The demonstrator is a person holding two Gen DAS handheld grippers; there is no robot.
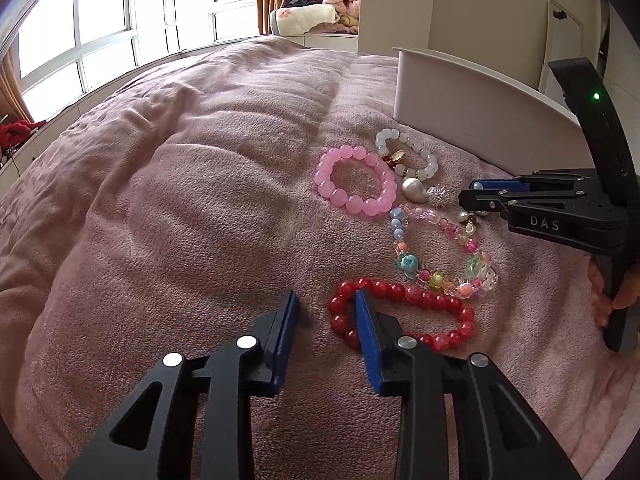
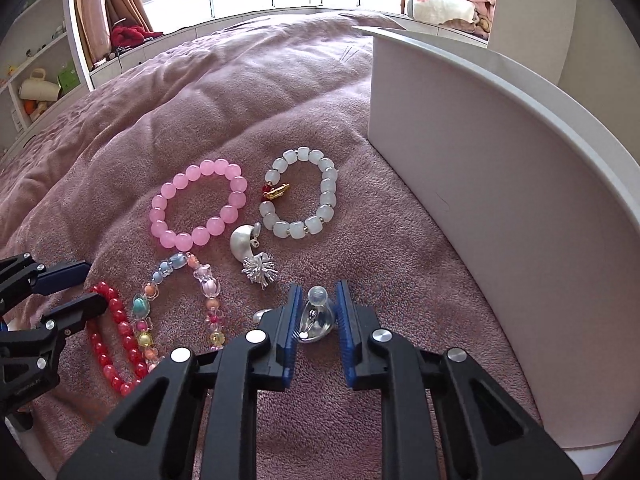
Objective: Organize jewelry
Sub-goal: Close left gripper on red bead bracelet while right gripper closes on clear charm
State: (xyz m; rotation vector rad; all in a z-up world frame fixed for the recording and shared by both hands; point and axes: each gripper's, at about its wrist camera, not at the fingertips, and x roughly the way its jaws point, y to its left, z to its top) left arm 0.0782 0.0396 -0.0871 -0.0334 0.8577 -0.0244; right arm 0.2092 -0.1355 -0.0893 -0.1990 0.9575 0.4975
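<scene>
A red bead bracelet [image 1: 416, 296] lies on the pink blanket [image 1: 180, 200]. My left gripper [image 1: 326, 300] is down at the bracelet's left end. Its jaws stand either side of those beads, with a gap on the left side, so it is open. My right gripper [image 2: 319, 300] is shut on a small silver ornament [image 2: 316, 318] topped with a clear bead. In the left wrist view the right gripper [image 1: 472, 194] reaches in from the right. Further back lie a pink bracelet [image 2: 196, 172], a white bracelet [image 2: 328, 196] and a multicoloured bead strand [image 2: 140, 308].
A tall white box [image 2: 480, 140] stands on the blanket just right of the jewelry. A silver shell piece [image 2: 244, 242] and a spiky silver piece [image 2: 260, 272] lie between the bracelets. A hand [image 1: 600, 296] holds the right gripper's handle. Windows and shelves line the far side.
</scene>
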